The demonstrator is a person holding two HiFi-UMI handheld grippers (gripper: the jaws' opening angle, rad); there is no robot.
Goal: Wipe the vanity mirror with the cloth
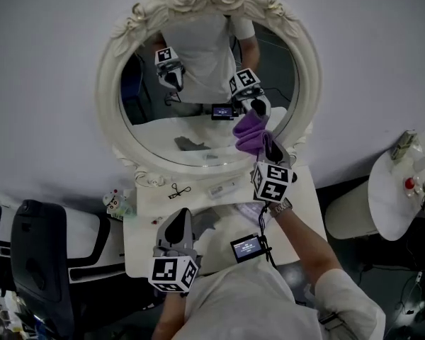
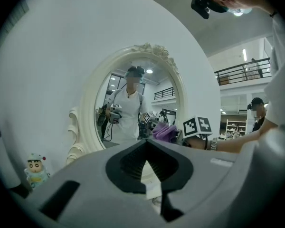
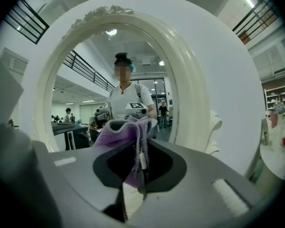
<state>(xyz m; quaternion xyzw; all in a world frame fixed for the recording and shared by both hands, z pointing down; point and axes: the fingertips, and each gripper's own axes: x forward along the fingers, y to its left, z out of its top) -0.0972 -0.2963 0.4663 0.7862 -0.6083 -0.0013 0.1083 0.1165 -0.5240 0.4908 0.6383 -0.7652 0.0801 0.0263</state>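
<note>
Head view: a person stands at a white table (image 1: 143, 250) facing an oval vanity mirror in an ornate cream carved frame (image 1: 198, 129), which leans upright against a pale wall. The right gripper (image 1: 264, 143) is clenched on a bunched purple fleece cloth (image 1: 253, 131) and holds it up at the lower right of the glass. There the cloth meets its own reflection, so it looks to be in contact with the surface.

The right gripper view shows the same cloth (image 3: 128, 141) pinched between the jaws, with folds spilling over the top and the mirror close ahead.

The left gripper (image 1: 180, 218) hangs low over the table, well apart from the mirror. In its own view the jaws are together with nothing between them, so it plays no part in the wipe.

A small cartoon figurine (image 1: 115, 202) stands at the table's left edge, beside the foot of the frame, and a thin black hair clip (image 1: 178, 190) lies just in front of the mirror.

The wiping step appears to be under way, with the cloth working only the lower right area. No streaks or smears show on the glass, so how much is already clean cannot be told. The centre, left side and top likely remain to be covered.
</note>
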